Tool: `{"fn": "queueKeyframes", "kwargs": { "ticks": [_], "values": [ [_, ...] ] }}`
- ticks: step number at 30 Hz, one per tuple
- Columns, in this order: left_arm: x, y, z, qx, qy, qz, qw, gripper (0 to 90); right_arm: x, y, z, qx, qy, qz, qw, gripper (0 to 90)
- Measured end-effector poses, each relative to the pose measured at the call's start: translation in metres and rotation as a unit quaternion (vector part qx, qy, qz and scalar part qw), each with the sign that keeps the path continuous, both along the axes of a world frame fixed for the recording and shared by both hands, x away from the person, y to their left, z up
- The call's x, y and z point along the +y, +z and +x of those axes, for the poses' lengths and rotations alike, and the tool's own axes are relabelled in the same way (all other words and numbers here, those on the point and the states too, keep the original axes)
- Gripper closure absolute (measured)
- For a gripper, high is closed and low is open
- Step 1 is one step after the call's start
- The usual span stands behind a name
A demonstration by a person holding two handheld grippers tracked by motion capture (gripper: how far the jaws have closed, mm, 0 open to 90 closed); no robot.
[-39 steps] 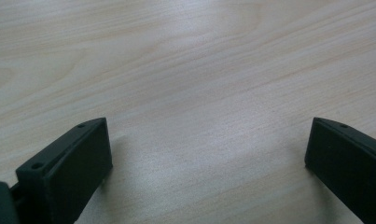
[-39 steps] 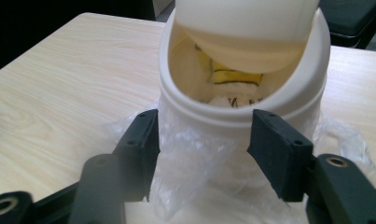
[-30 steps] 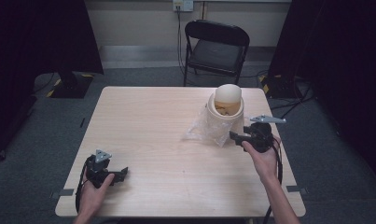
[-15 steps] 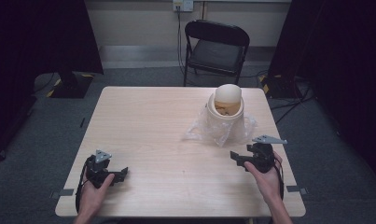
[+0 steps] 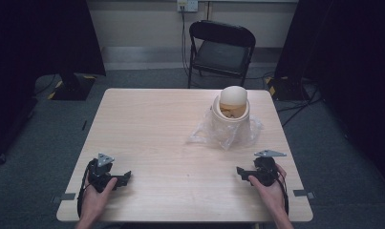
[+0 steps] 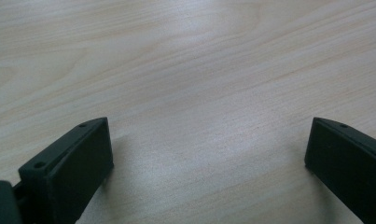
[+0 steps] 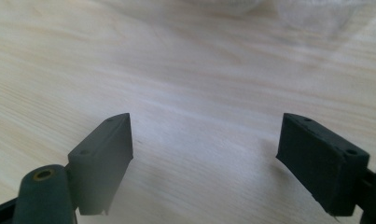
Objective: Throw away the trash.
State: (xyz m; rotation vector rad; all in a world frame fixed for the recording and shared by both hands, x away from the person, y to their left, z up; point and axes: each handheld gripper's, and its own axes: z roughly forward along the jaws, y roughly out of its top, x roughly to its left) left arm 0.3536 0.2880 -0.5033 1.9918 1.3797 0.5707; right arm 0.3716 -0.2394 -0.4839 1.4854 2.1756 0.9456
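Observation:
A tan rounded head form stands in a cream cylinder at the table's far right, with crumpled clear plastic around its base. My right gripper rests low over the table's near right, well in front of the plastic, and points left. Its jaws have just been opening and stand wide apart over bare wood in the right gripper view. The plastic blurs along that view's top edge. My left gripper sits at the near left, open over bare wood.
The light wooden table has open room across its left and middle. A black folding chair stands behind the far edge. Dark curtains flank the room and cables lie on the grey floor at the right.
My right hand has drawn back from beside the cylinder and plastic and come down toward the table's near right edge. The left hand has kept still.

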Motion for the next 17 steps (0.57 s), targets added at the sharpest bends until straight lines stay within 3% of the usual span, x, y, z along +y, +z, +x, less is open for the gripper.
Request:
{"fn": "queueKeyframes", "kwargs": {
  "ticks": [3, 4, 5, 7, 8, 9, 17],
  "values": [
    [0.000, 0.000, 0.000, 0.000, 0.000, 0.000, 1.0000, 0.3, 0.007, -0.007, -0.001, 0.002, 0.001, -0.014, 0.9999, 14.5],
    [0.000, 0.000, 0.000, 0.000, 0.000, 0.000, 1.0000, 0.3, 0.013, -0.009, -0.002, -0.008, 0.000, -0.041, 0.9991, 14.2],
    [0.000, 0.000, 0.000, 0.000, 0.000, 0.000, 1.0000, 0.3, 0.015, -0.010, -0.003, -0.016, -0.002, -0.047, 0.9988, 13.6],
    [0.000, 0.000, 0.000, 0.000, 0.000, 0.000, 1.0000, 0.3, 0.016, -0.012, -0.004, -0.023, -0.007, -0.043, 0.9988, 13.3],
    [0.000, 0.000, 0.000, 0.000, 0.000, 0.000, 1.0000, 0.3, 0.016, -0.016, -0.007, -0.043, -0.014, -0.036, 0.9983, 12.2],
    [0.000, 0.000, 0.000, 0.000, 0.001, 0.000, 1.0000, 0.2, 0.016, -0.016, -0.007, -0.047, -0.014, -0.035, 0.9982, 12.2],
    [0.000, 0.000, 0.000, 0.000, -0.001, 0.000, 1.0000, 0.2, 0.016, -0.016, -0.007, -0.047, -0.014, -0.035, 0.9982, 12.1]
  ]
}}
